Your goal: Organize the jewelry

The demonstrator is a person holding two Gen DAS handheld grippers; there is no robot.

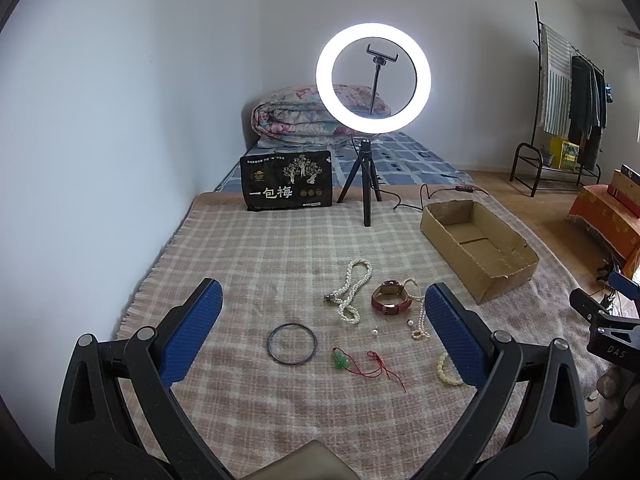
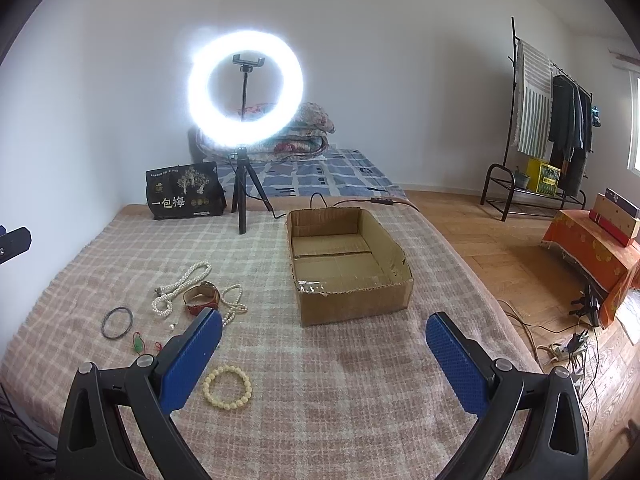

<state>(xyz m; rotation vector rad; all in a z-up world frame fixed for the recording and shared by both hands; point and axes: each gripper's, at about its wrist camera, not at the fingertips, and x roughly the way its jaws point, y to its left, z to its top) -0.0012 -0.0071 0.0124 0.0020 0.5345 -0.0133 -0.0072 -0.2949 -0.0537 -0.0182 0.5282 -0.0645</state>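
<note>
Jewelry lies loose on a checked blanket [image 1: 248, 248]: a white pearl necklace [image 1: 352, 290], a red-strap watch [image 1: 391, 298], a thin pearl strand [image 1: 420, 320], a dark bangle [image 1: 292, 344], a green pendant on red cord [image 1: 342, 360] and a cream bead bracelet [image 2: 227, 387]. An open, empty cardboard box [image 2: 344, 264] stands to their right. My left gripper [image 1: 323, 312] is open above the jewelry. My right gripper [image 2: 323, 340] is open in front of the box, with the bracelet by its left finger.
A lit ring light on a tripod [image 1: 370, 184] and a black printed bag [image 1: 286, 182] stand at the blanket's far edge. A cable [image 2: 348, 202] runs behind the box. A clothes rack [image 2: 552, 128] and wooden floor with cables [image 2: 568, 344] are at the right.
</note>
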